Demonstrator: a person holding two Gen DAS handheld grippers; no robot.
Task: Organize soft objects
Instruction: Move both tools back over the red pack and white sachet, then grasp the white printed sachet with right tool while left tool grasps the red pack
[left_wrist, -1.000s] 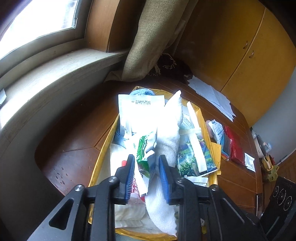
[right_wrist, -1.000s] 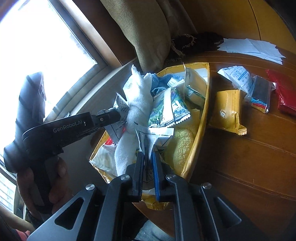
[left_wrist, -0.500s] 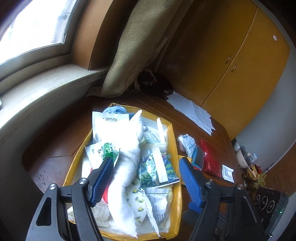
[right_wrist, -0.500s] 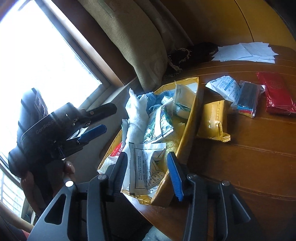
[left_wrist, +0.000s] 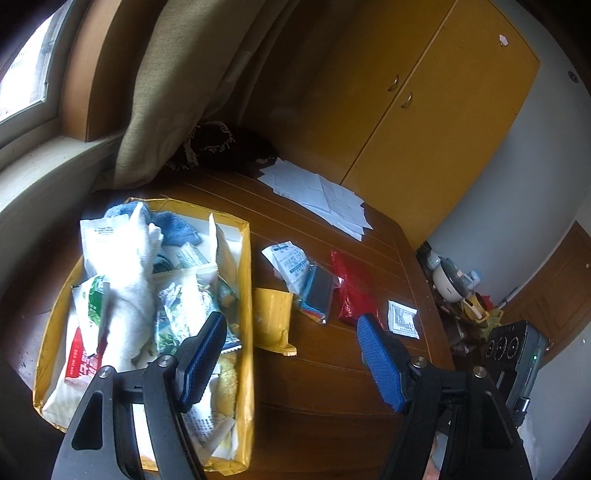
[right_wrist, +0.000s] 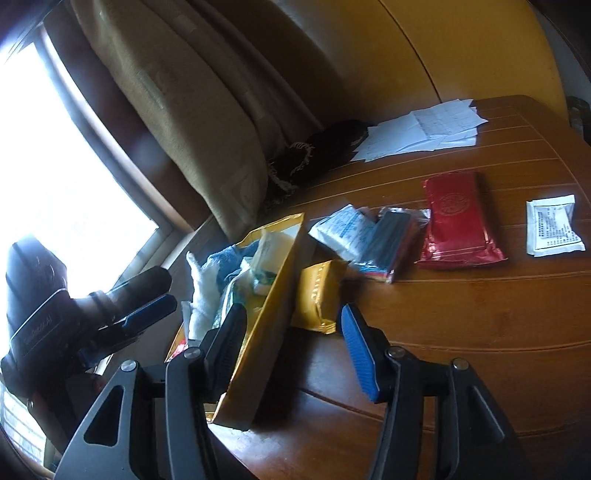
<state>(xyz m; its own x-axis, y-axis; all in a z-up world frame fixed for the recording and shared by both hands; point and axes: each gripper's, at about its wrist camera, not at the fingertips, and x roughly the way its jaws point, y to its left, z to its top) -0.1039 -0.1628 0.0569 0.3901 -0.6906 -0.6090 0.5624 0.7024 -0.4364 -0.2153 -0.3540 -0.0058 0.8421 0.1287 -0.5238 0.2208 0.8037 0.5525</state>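
Observation:
A yellow box (left_wrist: 245, 295) on the wooden table holds a white towel (left_wrist: 129, 295), a blue cloth (left_wrist: 173, 227) and several snack packets. My left gripper (left_wrist: 291, 325) hovers open over the box's right wall, with nothing between its pads. In the right wrist view the box (right_wrist: 273, 295) stands side-on, and the towel (right_wrist: 201, 291) sticks out of it. My right gripper (right_wrist: 291, 314) is above the box's near corner with its jaws opening and nothing gripped. A gold packet (right_wrist: 317, 295) lies just beyond it. The left gripper (right_wrist: 162, 291) shows at the left, held by a hand.
Right of the box lie the gold packet (left_wrist: 273, 317), a white packet (left_wrist: 290, 262), a dark multicolour pack (left_wrist: 319, 291), a red packet (left_wrist: 352, 288) and a small white sachet (left_wrist: 402, 319). Loose papers (left_wrist: 321, 195), a dark fringed cloth (left_wrist: 221, 144) and a curtain (left_wrist: 177, 74) are at the back.
Both grippers opened and let go of the packets in the box. Both then drew back, rose and swung right, bringing the loose packets on the table into view.

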